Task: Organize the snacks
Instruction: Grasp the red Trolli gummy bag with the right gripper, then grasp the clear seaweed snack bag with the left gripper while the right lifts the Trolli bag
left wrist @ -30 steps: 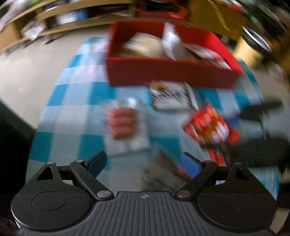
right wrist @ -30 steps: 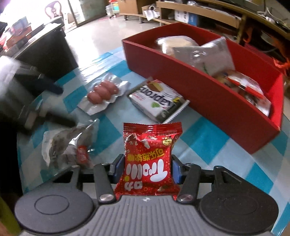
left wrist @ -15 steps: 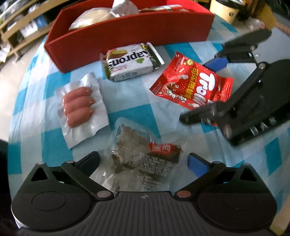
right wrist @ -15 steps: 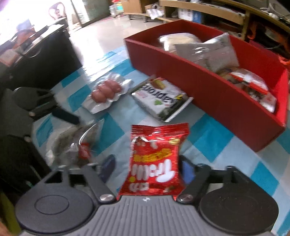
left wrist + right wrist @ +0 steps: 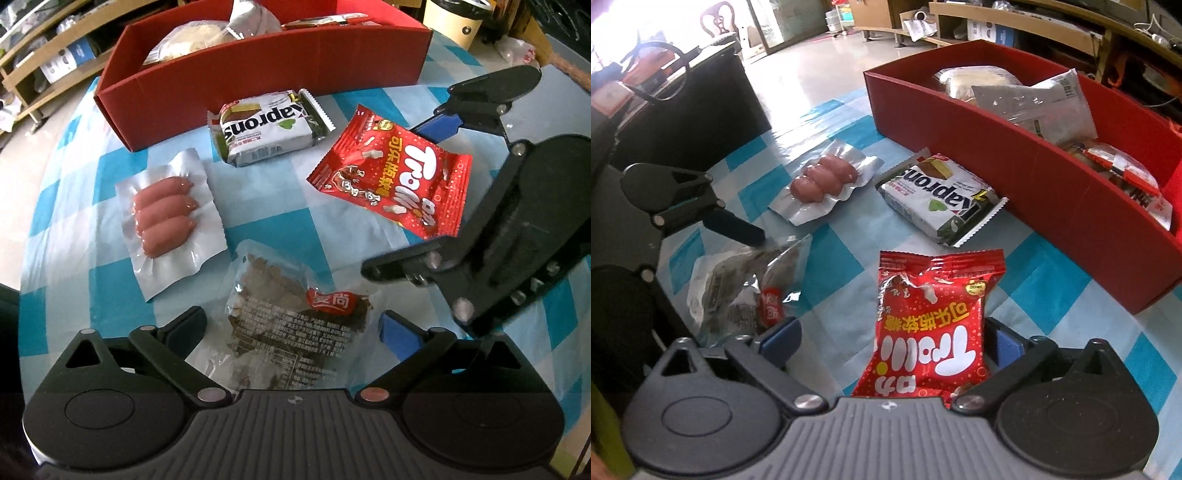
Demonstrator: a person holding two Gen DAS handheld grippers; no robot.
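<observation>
A red candy packet (image 5: 931, 325) lies flat on the checked cloth between the jaws of my right gripper (image 5: 892, 334). Those jaws are opening and the pads stand clear of it. A clear packet of dark snack (image 5: 295, 314) rests between the jaws of my left gripper (image 5: 291, 323), which are closing but not touching it. A vacuum pack of three sausages (image 5: 166, 210) and a white wafer pack (image 5: 266, 133) lie on the cloth before the red box (image 5: 258, 70). The box holds several packets.
The blue-and-white checked tablecloth (image 5: 92, 280) covers a round table. A dark cabinet (image 5: 683, 122) stands beyond the table's left edge. Wooden shelves (image 5: 1015, 14) run along the back wall behind the box.
My right gripper's jaws have spread and let go of the red candy packet, which now lies on the cloth. My left gripper came down over the clear snack packet.
</observation>
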